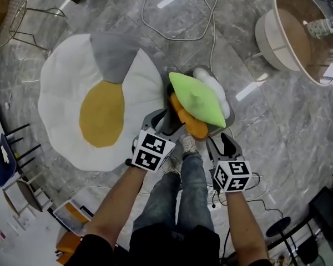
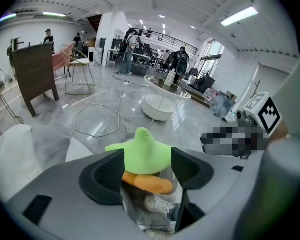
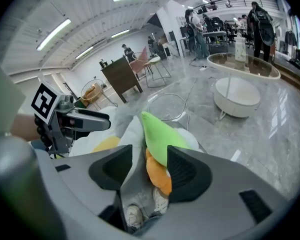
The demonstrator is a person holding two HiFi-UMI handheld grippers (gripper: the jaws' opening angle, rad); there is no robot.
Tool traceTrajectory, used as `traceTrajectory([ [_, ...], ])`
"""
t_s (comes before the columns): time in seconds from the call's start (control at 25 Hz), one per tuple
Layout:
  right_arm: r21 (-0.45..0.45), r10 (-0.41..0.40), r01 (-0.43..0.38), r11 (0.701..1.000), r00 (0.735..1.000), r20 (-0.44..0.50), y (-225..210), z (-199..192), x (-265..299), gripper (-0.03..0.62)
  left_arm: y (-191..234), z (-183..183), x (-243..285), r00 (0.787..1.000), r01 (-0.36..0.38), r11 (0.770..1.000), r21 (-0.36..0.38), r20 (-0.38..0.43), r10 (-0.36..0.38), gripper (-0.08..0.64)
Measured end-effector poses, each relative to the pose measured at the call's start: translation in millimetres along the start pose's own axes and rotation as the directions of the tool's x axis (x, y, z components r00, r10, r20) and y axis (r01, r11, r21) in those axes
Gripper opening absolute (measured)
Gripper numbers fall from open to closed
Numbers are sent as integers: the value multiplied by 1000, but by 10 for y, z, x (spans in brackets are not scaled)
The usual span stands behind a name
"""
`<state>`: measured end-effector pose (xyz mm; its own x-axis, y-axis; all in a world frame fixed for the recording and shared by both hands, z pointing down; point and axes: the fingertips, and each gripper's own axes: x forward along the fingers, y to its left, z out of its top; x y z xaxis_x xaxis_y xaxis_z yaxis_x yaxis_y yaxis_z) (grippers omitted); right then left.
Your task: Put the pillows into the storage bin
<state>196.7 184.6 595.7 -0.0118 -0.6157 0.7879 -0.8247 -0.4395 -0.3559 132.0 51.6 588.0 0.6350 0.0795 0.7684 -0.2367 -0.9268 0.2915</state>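
Head view: pillows (image 1: 197, 101) jst beyond fingers (image 1: 228, 144)

Bright, even indoor light comes from ceiling strip lamps (image 2: 238, 15). In the head view the glossy floor (image 1: 277, 137) throws white glare streaks at 12 and 3 o'clock, and shadows are soft and faint. Both gripper views are fisheye, with black corners and lines that bow toward the rim. Close to the lens the grey shells of the left gripper (image 2: 147, 171) and the right gripper (image 3: 150, 171) are soft. A mosaic patch sits at 3 o'clock in the left gripper view.
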Motion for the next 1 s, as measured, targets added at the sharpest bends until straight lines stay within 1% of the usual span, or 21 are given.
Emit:
traceTrajectory([
  [0.12, -48, 10, -7, 999, 997, 73, 139, 418, -159, 228, 104, 324, -277, 996, -42, 999, -2, 73, 42, 298],
  [0.28, -88, 21, -7, 996, 988, 153, 435, 934, -471, 199, 224, 665, -867, 984, -87, 995, -42, 153, 93, 277],
  [0.32, -102, 24, -7, 995, 986, 166, 524, 1051, -555, 191, 249, 739, -1043, 979, -98, 994, -54, 173, 106, 273],
  [0.4, -140, 37, -11, 990, 982, 184, 725, 1278, -709, 177, 326, 889, -1425, 963, -133, 988, -72, 225, 146, 239],
  [0.48, -178, 61, -25, 984, 977, 203, 961, 1478, -852, 166, 422, 1006, -1830, 940, -176, 981, -83, 282, 193, 195],
  [0.64, -239, 128, -68, 969, 960, 249, 1464, 1739, -1202, 149, 496, 1035, -2619, 902, -235, 966, -111, 344, 259, 190],
  [0.8, -290, 188, -102, 952, 938, 290, 1951, 1987, -1552, 111, 475, 1090, -3401, 855, -279, 948, -152, 410, 317, 182],
  [0.88, -314, 223, -121, 941, 924, 311, 2211, 2153, -1725, 92, 492, 1134, -3817, 824, -308, 937, -167, 446, 351, 174],
  [1.0, -369, 291, -160, 915, 896, 334, 2636, 2378, -1954, 74, 528, 1131, -4448, 764, -346, 915, -206, 504, 403, 167],
])
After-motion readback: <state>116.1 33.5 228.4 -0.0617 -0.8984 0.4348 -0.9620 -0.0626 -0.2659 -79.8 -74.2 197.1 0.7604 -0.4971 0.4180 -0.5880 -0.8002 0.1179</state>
